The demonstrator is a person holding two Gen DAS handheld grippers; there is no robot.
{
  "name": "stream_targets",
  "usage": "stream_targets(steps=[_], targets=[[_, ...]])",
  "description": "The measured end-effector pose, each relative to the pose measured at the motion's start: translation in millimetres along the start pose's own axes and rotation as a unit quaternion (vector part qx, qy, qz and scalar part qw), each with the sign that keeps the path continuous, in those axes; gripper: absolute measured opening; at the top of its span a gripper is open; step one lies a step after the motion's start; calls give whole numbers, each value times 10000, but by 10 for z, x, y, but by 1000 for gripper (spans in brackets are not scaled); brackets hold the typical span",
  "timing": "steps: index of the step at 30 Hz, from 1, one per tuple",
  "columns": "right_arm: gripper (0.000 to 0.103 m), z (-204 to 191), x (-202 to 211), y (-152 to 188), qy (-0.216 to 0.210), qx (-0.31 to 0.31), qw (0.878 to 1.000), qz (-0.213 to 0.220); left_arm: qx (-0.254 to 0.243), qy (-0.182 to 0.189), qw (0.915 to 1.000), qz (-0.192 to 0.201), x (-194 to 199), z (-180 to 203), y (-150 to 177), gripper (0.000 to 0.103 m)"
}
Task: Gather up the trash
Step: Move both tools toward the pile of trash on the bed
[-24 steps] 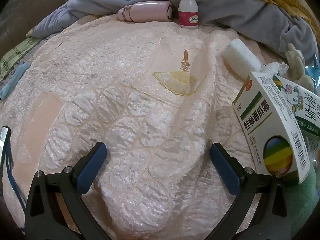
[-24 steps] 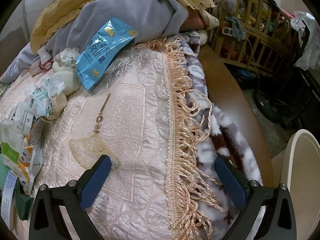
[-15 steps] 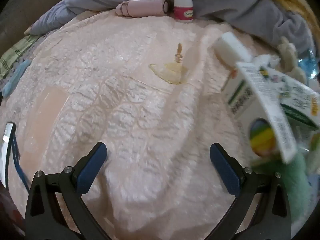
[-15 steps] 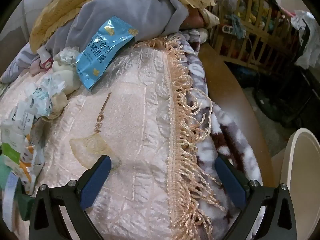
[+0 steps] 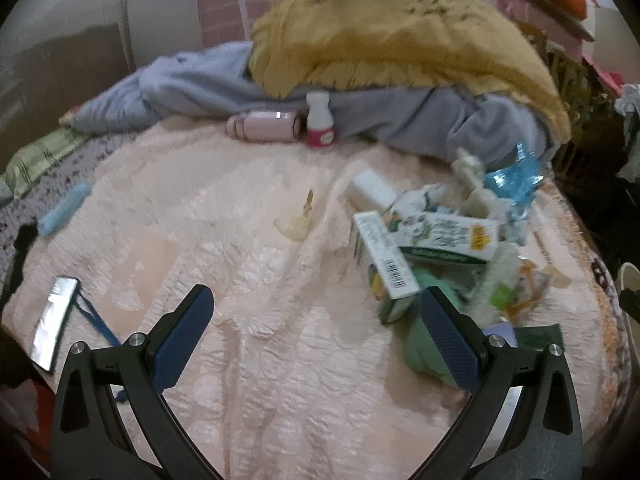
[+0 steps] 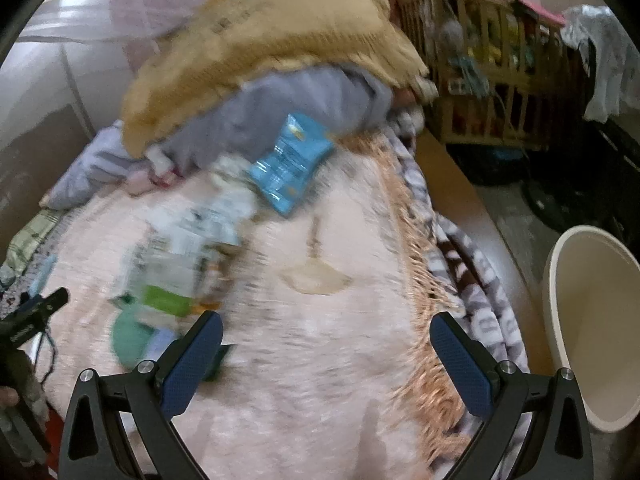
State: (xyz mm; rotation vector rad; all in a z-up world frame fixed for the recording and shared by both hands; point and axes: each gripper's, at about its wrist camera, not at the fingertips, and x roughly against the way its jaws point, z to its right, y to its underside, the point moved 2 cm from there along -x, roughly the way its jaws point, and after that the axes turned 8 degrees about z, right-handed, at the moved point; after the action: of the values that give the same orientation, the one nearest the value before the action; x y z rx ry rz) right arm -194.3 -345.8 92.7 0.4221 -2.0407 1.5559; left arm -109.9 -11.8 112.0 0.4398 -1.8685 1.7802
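Both tongs stand wide open and empty: left gripper (image 5: 316, 340) over bare pink bedspread (image 5: 224, 240), right gripper (image 6: 326, 360) likewise, nothing between the pads.

The trash I am after sits in one heap on the right half of the bed: a medicine box (image 5: 386, 264) lying across a second carton (image 5: 448, 234), a blue foil packet (image 6: 290, 164) at the far end against the grey blanket (image 5: 420, 120), crumpled wrappers mixed in. The cream bin (image 6: 592, 320) stands off the bed's right edge, beyond the fringe (image 6: 416, 264).

Risks, as I judge them:
- The right view is smeared; aiming a grasp now could close on quilt instead of carton.
- The boxes overlap, so pulling one may drag or tip its neighbours.
- A pink flask (image 5: 264, 126) and a small white bottle (image 5: 319, 120) stand near the heap; they may not be trash, and a wide sweep could catch them.
- Fringe threads could snag a finger on the way to the bin.
- Both tongs converging on one heap may collide.

Open room: the bedspread left of the heap is free, apart from a flat silver object (image 5: 54, 320) near the left edge.
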Motion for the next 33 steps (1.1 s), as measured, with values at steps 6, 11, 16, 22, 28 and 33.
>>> stream_targets(steps=[6,11,16,22,28,33], targets=[[103,-428,398,-84,-125,386,9973,607,-231,9,9987,457,371,207,-72,102],[103,-663,641,-114,-232,481,9934,1015,-327,20,9968,729,584,345,-153,102],[103,-819,782,-105,-246,684,9899,1213,-401,0,9946,956,729,426,-183,102],[103,-879,861,-123,-260,692,9880,1356,-330,31,9950,943,751,486,-165,102],[103,-926,873,-135,-211,759,9867,1425,-299,68,9947,983,773,493,-152,102],[103,-914,858,-129,-182,744,9869,1419,-288,86,9941,1041,808,516,-149,102]])
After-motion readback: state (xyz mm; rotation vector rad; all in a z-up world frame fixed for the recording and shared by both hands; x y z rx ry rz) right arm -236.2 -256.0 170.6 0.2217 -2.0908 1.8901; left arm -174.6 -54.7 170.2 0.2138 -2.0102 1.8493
